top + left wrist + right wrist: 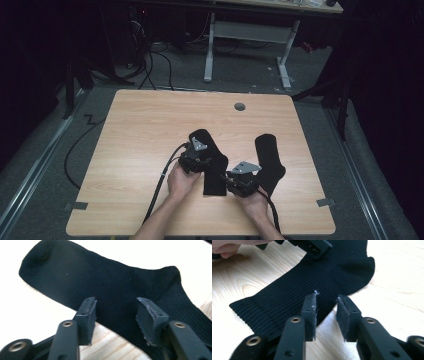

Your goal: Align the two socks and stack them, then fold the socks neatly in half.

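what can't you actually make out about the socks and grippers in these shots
- High view: whether the left gripper and right gripper touch the near sock; hands and gripper bodies cover the jaws.
- Left gripper view: the sock's cuff, cut off by the right edge.
- Right gripper view: its toe, behind the other gripper.
- Far sock: weave too small.

A pale wooden table (145, 130) with rounded corners carries a small round grey grommet (240, 106) near its far edge. A second black sock (270, 160) lies flat toward its right side. Beyond it stands a white-legged desk frame (247, 37) on grey carpet.
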Motion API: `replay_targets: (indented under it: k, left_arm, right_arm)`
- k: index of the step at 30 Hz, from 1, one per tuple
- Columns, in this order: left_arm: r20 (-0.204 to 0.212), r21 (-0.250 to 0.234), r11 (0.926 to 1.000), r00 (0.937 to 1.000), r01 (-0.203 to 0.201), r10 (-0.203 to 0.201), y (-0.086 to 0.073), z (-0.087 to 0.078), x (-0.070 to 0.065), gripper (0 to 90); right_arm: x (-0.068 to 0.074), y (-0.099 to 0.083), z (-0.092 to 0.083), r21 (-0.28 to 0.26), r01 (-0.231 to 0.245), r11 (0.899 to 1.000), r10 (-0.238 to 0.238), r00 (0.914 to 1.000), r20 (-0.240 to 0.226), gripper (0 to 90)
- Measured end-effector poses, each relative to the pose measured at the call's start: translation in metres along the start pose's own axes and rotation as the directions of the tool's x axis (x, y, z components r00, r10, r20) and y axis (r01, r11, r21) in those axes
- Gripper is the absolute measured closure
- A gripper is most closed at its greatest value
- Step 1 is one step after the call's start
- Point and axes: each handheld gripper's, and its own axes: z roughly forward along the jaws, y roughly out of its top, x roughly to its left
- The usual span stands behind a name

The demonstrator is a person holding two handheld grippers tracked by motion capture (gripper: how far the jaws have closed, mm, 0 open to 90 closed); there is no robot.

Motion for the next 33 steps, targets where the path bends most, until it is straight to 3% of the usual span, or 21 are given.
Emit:
replay_targets:
  k: [4,22,33]
  left_arm:
    - [0.0,0.002,1.0,1.0,0.005,-0.005,-0.002,-0.003,0.001,43.8]
    - [0.013,-0.056,0.9982,0.9997,0.02,-0.019,-0.017,-0.032,0.005,42.6]
    - [-0.012,-0.08,0.9949,0.998,0.061,-0.063,-0.042,-0.055,0.02,42.3]
  right_arm:
    - [-0.003,0.0,-0.002,-0.007,-0.008,1.0,0.008,1.0,0.004,64.1]
    - [-0.01,-0.002,-0.016,-0.048,-0.022,0.999,0.022,0.9997,0.006,60.2]
    - [-0.025,-0.007,-0.027,-0.068,-0.059,0.996,0.061,0.9978,0.026,59.0]
